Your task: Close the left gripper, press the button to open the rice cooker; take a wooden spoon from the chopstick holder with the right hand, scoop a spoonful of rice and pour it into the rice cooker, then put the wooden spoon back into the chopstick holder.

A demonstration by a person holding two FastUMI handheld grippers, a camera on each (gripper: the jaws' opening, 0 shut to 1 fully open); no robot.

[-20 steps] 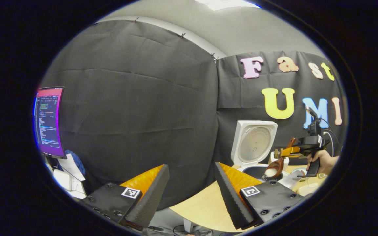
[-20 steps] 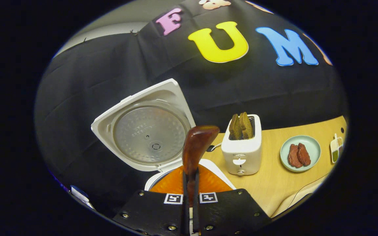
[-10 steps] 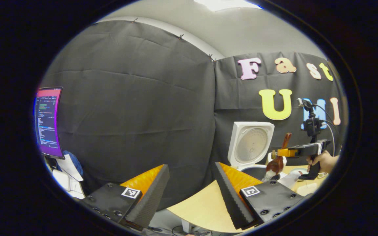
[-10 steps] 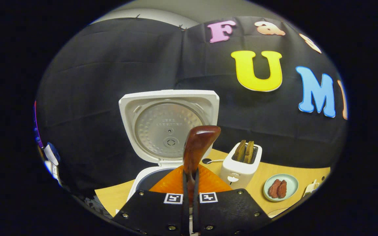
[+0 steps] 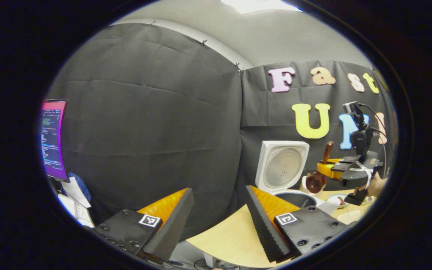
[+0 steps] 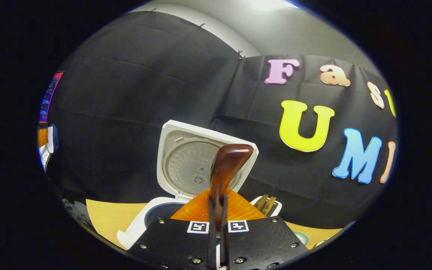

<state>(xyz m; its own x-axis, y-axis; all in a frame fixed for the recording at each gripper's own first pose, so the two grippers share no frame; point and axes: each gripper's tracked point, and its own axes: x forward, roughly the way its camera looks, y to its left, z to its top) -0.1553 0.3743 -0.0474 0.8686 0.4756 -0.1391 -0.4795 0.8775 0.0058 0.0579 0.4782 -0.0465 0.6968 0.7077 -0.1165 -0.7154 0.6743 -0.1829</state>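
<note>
Your right gripper (image 6: 218,210) has its two fingers pinched together on the handle of the one wooden spoon (image 6: 226,165), both pressing on it, and the handle's end rises just past the fingertips, in front of the cooker's lid. Just beyond and below those fingers sits the single rice cooker (image 6: 186,176), its lid swung up and standing open, the dark pot showing under it on the wooden table (image 6: 103,217). Right of the cooker, partly hidden behind your gripper, one toaster (image 6: 270,204) holds two slices of toast. In the left gripper view, your left gripper (image 5: 219,217) is spread wide with nothing between its fingers, hanging over the near table edge (image 5: 231,236), well apart from the cooker (image 5: 281,168). Farther off there, your right gripper (image 5: 330,170) holds the spoon (image 5: 319,176) bowl-down above the open pot, your hand (image 5: 376,185) behind it. One monitor (image 5: 53,138) glows at far left.
</note>
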